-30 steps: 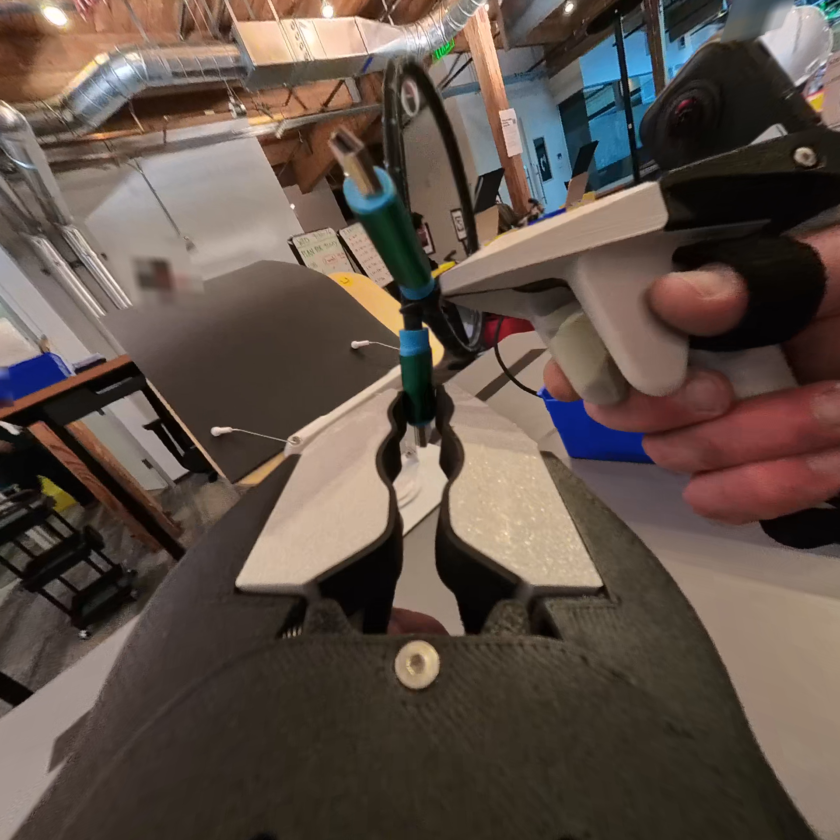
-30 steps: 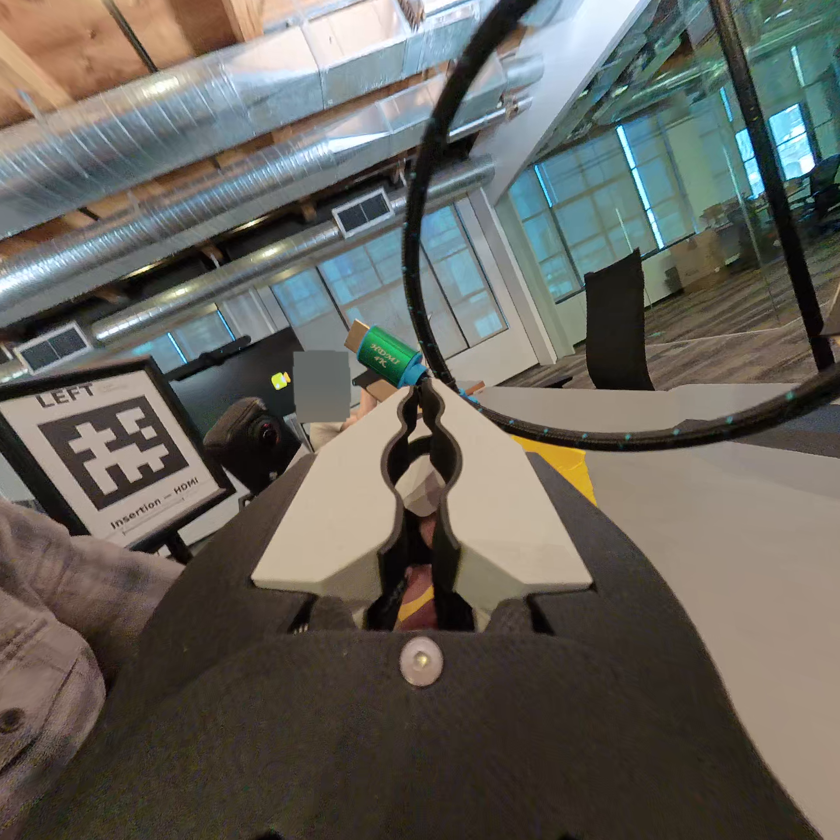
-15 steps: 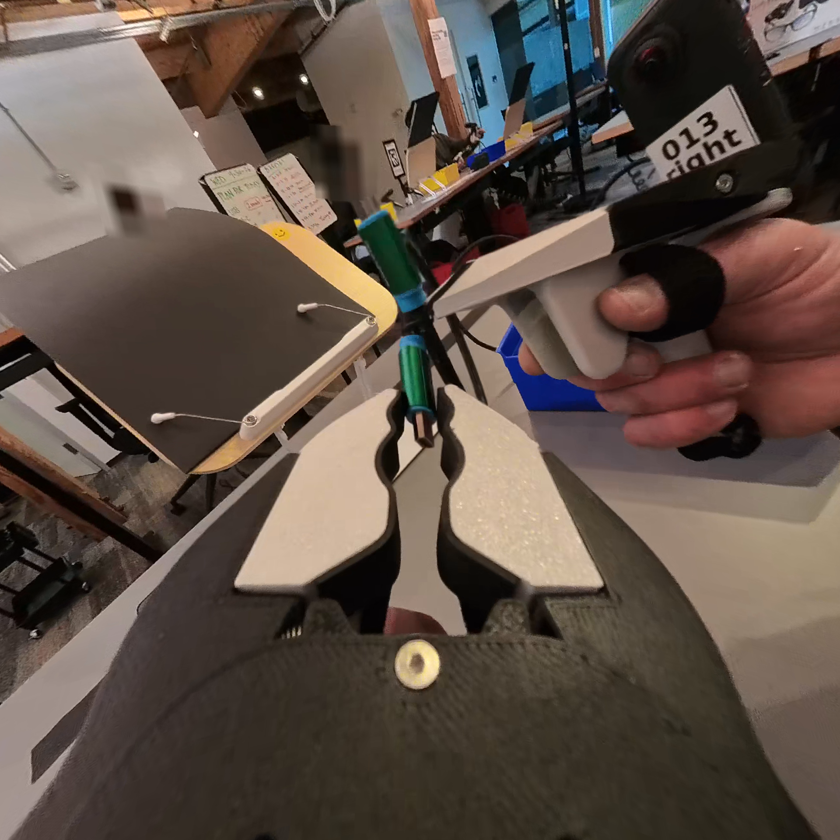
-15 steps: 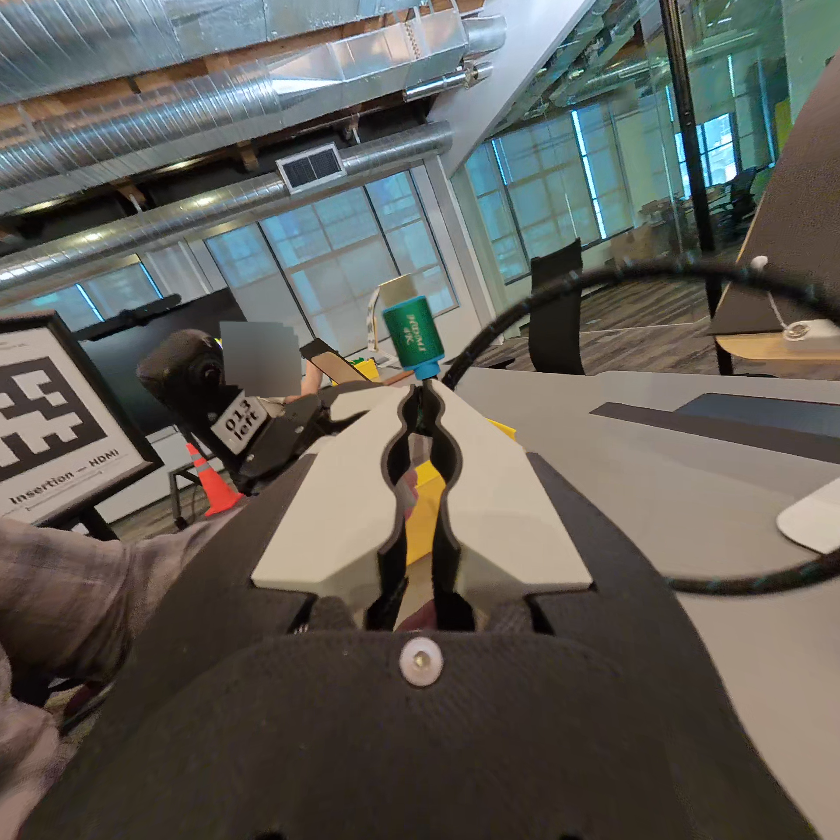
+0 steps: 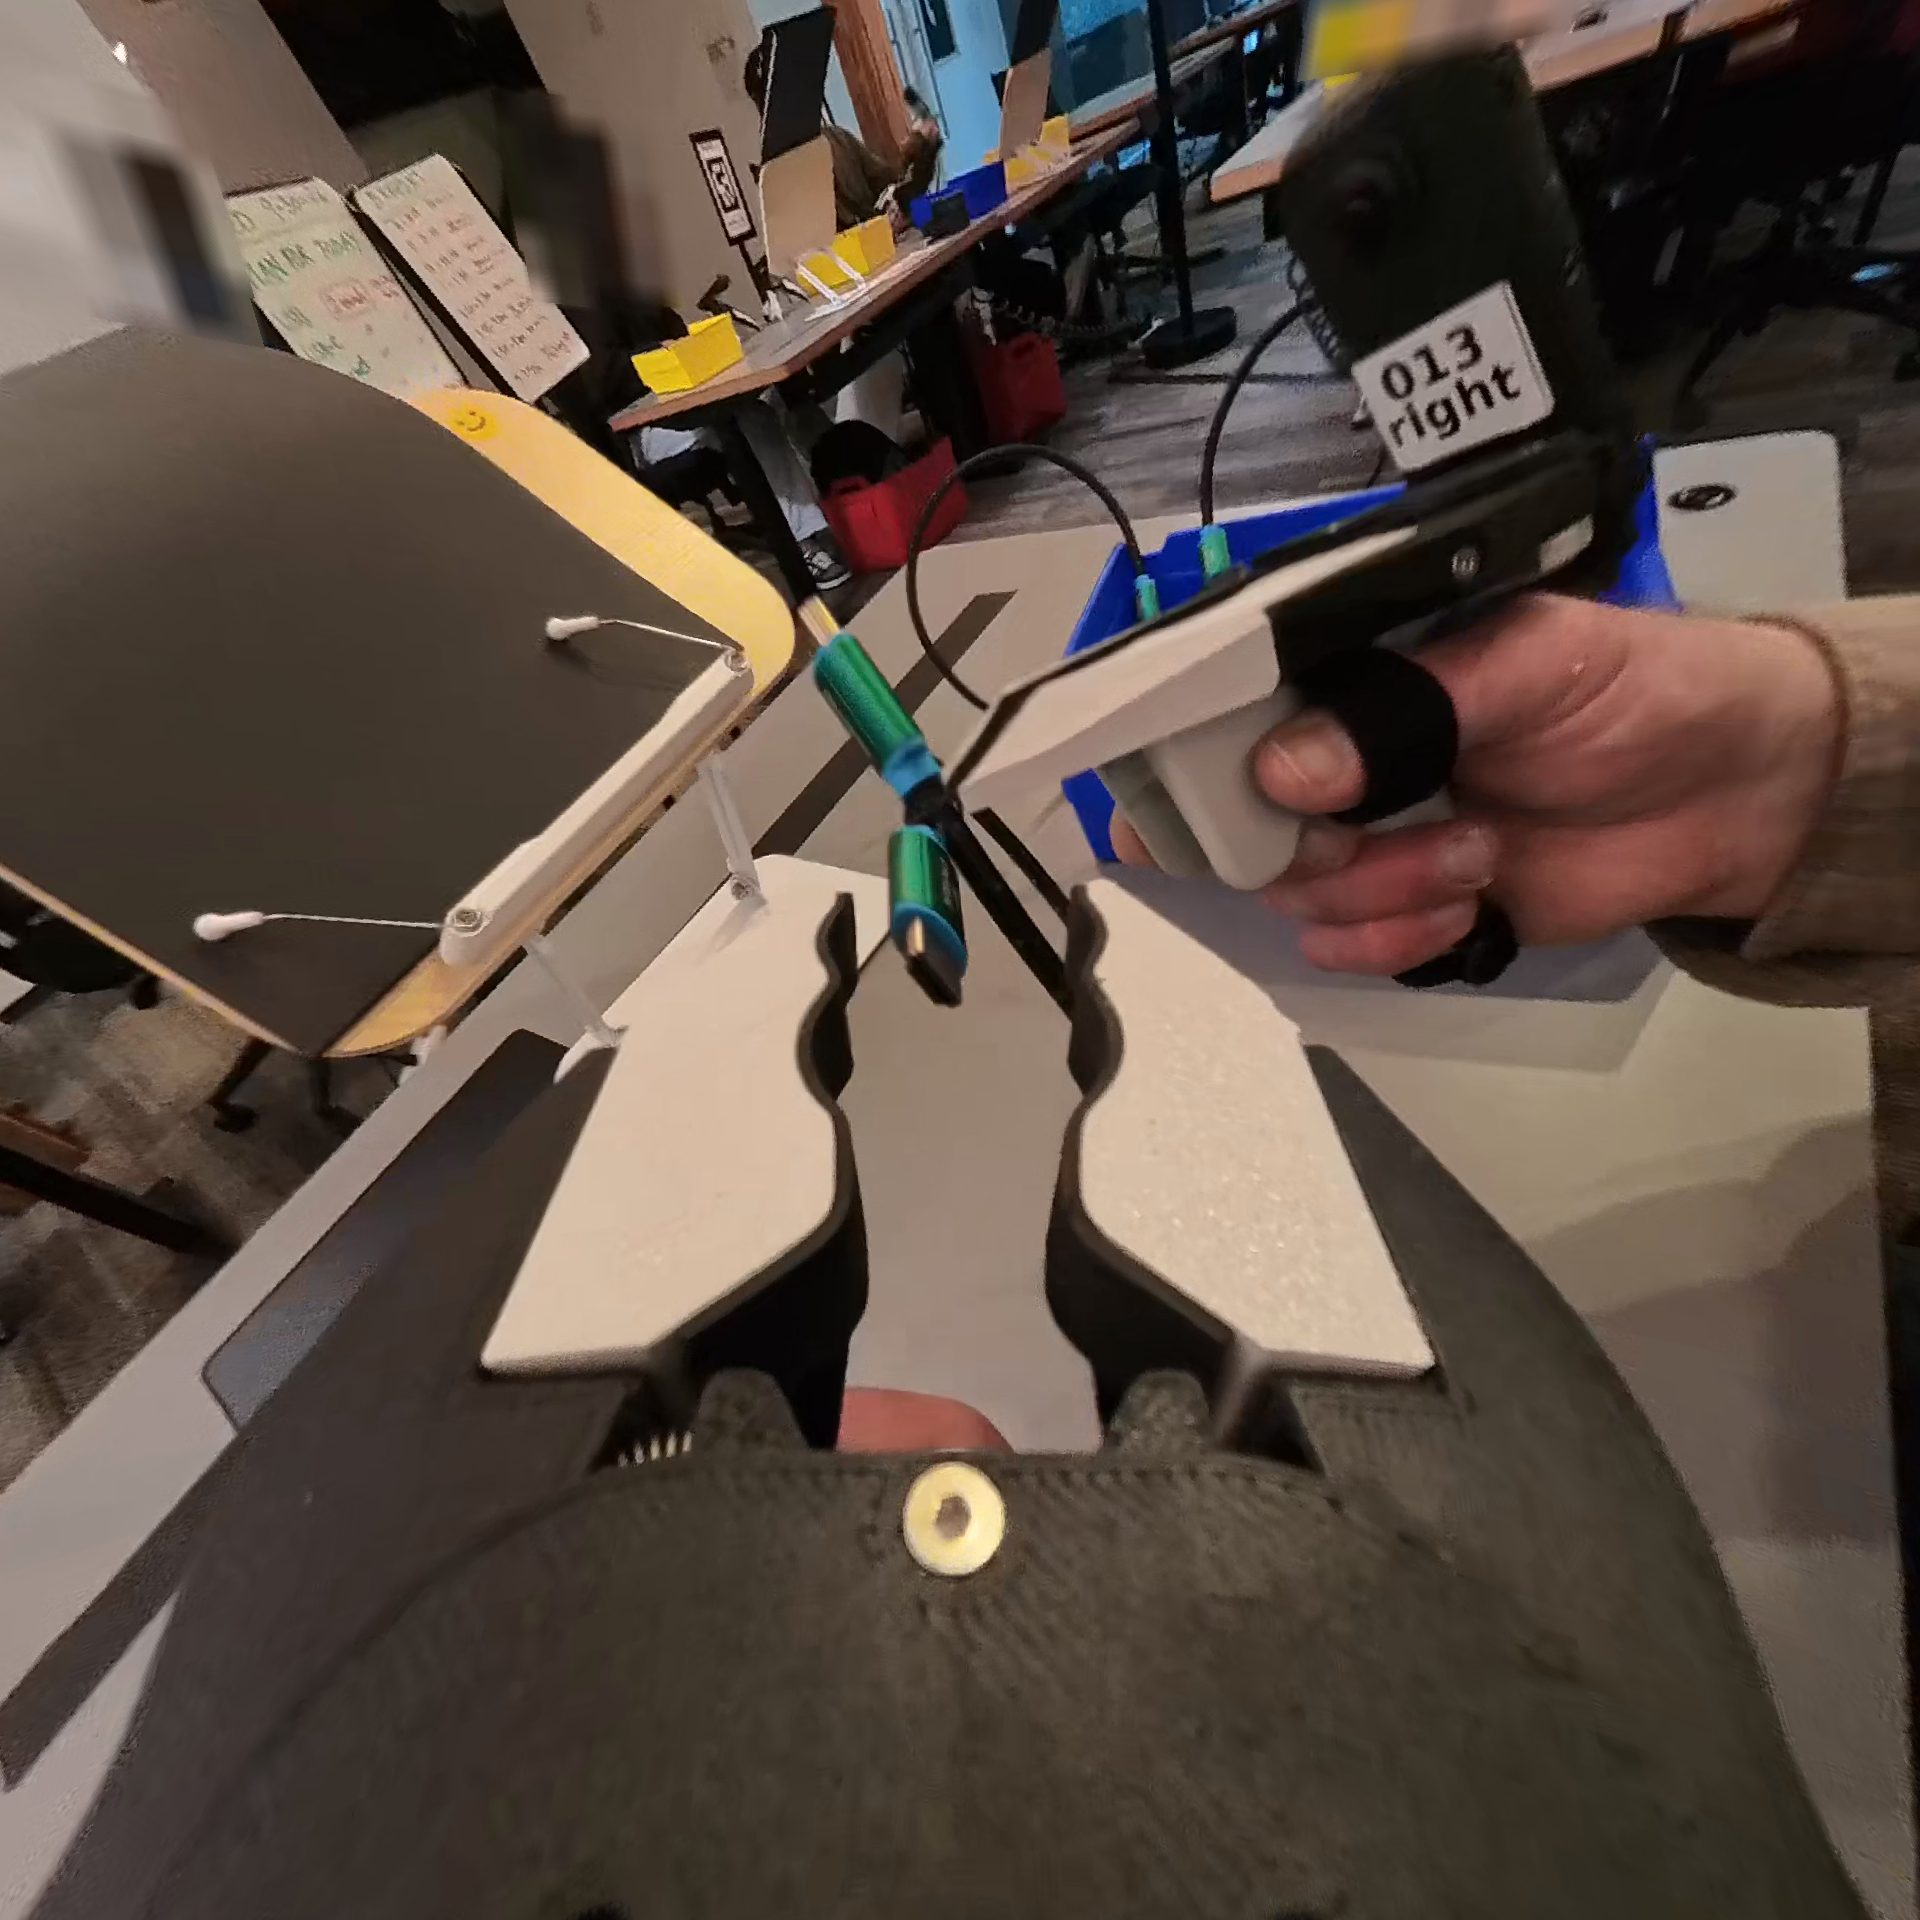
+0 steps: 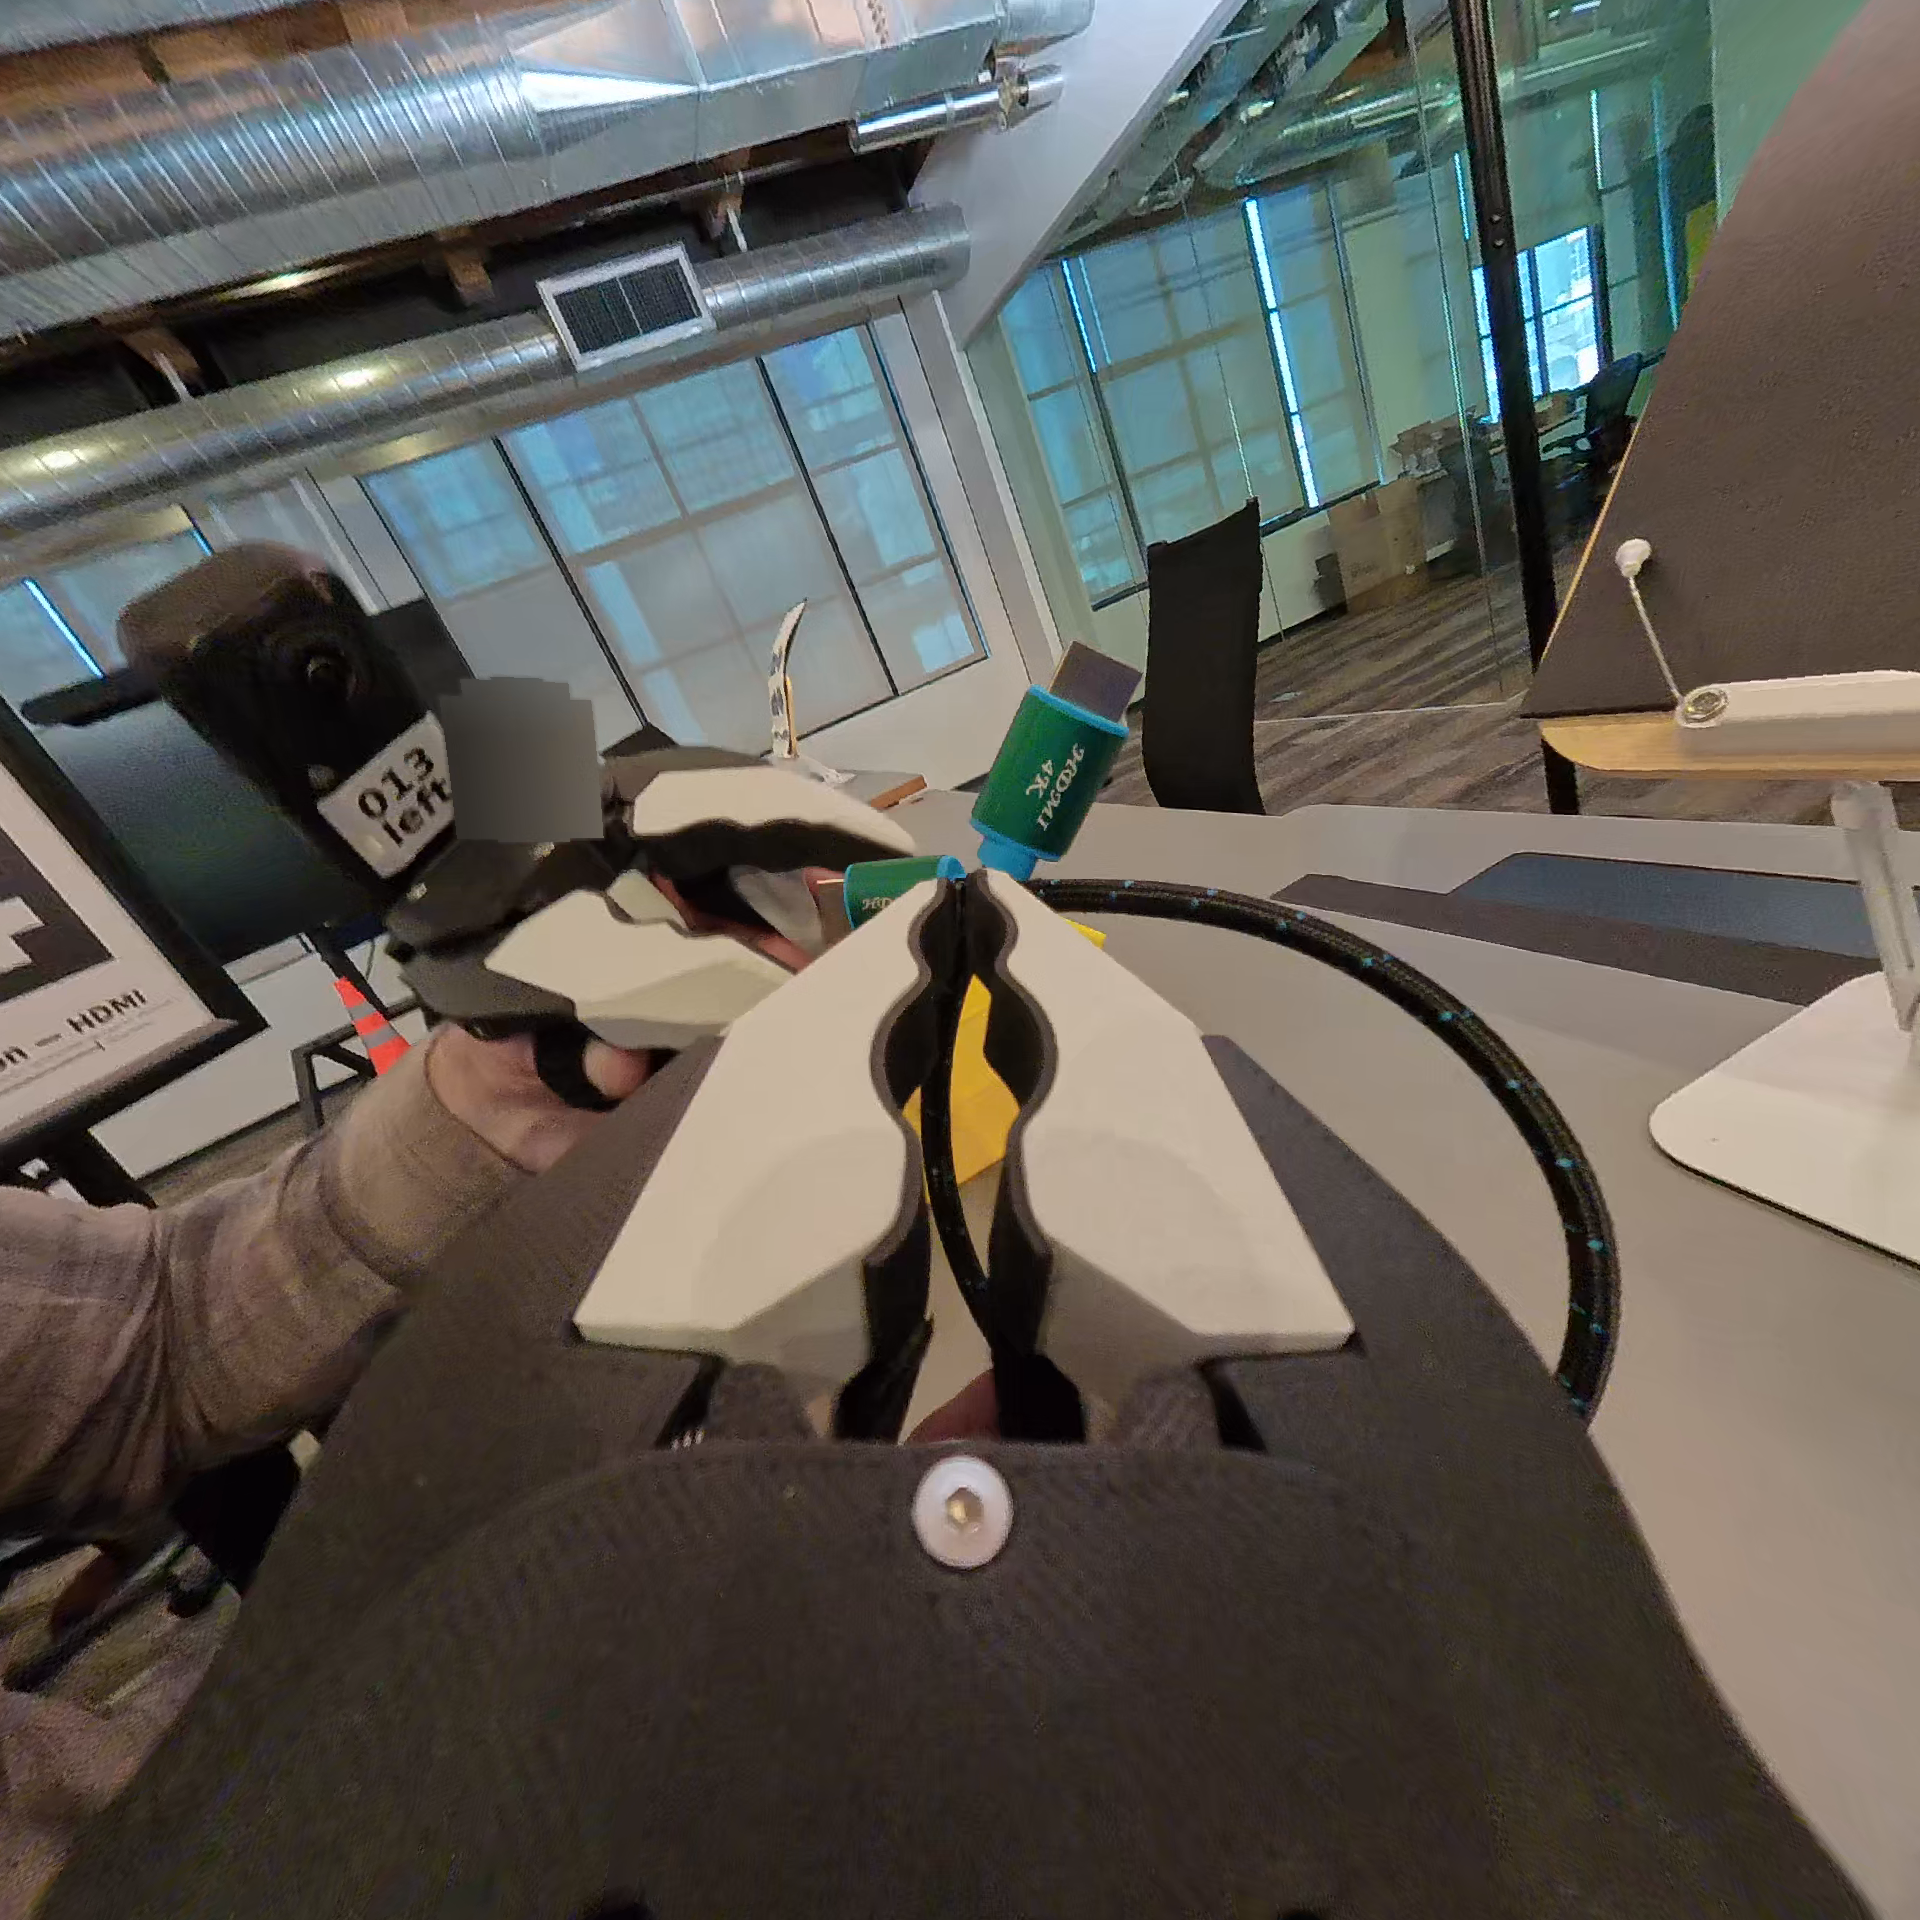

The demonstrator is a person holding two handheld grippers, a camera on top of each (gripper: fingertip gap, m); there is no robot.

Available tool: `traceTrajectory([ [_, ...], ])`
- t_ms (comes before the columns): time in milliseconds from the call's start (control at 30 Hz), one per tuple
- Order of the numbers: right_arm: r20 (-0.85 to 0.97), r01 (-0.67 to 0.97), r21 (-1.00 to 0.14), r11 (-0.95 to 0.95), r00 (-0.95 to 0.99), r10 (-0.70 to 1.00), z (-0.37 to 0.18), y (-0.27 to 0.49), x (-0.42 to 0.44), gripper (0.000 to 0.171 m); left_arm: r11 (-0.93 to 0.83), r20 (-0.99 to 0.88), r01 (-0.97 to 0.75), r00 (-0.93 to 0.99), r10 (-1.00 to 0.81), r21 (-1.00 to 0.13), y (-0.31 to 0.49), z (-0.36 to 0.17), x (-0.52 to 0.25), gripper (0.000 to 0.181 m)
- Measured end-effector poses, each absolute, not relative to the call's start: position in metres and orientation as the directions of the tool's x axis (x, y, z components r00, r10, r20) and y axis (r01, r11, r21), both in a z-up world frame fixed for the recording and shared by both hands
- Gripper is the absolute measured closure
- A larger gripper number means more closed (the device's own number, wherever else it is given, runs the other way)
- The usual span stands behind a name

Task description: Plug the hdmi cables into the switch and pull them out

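Observation:
A black braided HDMI cable [image 6: 1538, 1122] has a green plug with blue collars at each end. My right gripper [image 6: 966, 883] is shut on the cable just below one green plug [image 6: 1049, 779], which sticks up past its tips. The other green plug [image 5: 925, 904] hangs free between my left gripper's fingers [image 5: 727, 1091], touching neither. My left gripper [image 5: 956, 914] is open and empty. The right gripper [image 5: 961, 764] shows in the left wrist view, a hand on its handle. The left gripper [image 6: 831, 904] shows in the right wrist view, jaws apart. No switch is in view.
A tilted black board [image 5: 260, 644] on a white stand [image 6: 1818, 1122] is at the grey table's far edge. A blue bin [image 5: 1132, 623] with more cable ends sits behind the right gripper. A yellow bin [image 6: 977, 1101] and a framed marker sign [image 6: 62, 935] are near the left gripper. Only a small space, under 4 cm, lies between the two pairs of fingers.
My left gripper has opened off the lower plug, which now hangs free. Both grippers have tilted down toward the table. The right gripper still holds the cable.

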State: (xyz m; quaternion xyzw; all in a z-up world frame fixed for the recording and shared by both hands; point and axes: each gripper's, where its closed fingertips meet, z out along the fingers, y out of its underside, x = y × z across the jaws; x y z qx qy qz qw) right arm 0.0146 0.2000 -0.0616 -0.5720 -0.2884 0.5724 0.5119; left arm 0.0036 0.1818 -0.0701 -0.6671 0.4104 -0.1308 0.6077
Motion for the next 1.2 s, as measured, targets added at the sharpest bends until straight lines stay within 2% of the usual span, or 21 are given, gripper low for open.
traceTrajectory([
  [167, -0.199, -0.131, -0.976, -0.173, 0.224, 0.954, -0.07, 0.191, 0.006, 0.171, 0.028, -0.276, -0.372, 0.634, -0.723, -0.928, 0.178, -0.057, -0.006, 0.136],
  [333, -0.039, -0.01, -0.999, -0.038, 0.225, 0.974, -0.077, 0.175, -0.006, 0.171, -0.112, -0.247, -0.506, 0.588, -0.77, -0.855, 0.176, -0.094, -0.003, 0.131],
  [500, 0.085, 0.071, -0.995, 0.071, 0.211, 0.974, -0.082, 0.164, -0.013, 0.171, -0.201, -0.159, -0.512, 0.575, -0.803, -0.835, 0.173, -0.114, 0.0, 0.156],
  [933, 0.107, 0.041, -0.994, 0.1, 0.246, 0.963, -0.074, 0.167, -0.006, 0.171, -0.124, -0.213, -0.43, 0.653, -0.726, -0.894, 0.191, -0.103, -0.001, 0.17],
  [1033, 0.279, 0.129, -0.959, 0.252, 0.275, 0.92, -0.076, 0.165, -0.005, 0.168, -0.143, -0.194, -0.425, 0.655, -0.731, -0.894, 0.19, -0.103, 0.001, 0.17],
  [1200, 0.558, 0.274, -0.826, 0.492, 0.28, 0.781, -0.079, 0.162, -0.002, 0.16, -0.187, -0.164, -0.425, 0.663, -0.731, -0.886, 0.189, -0.104, -0.002, 0.17],
])
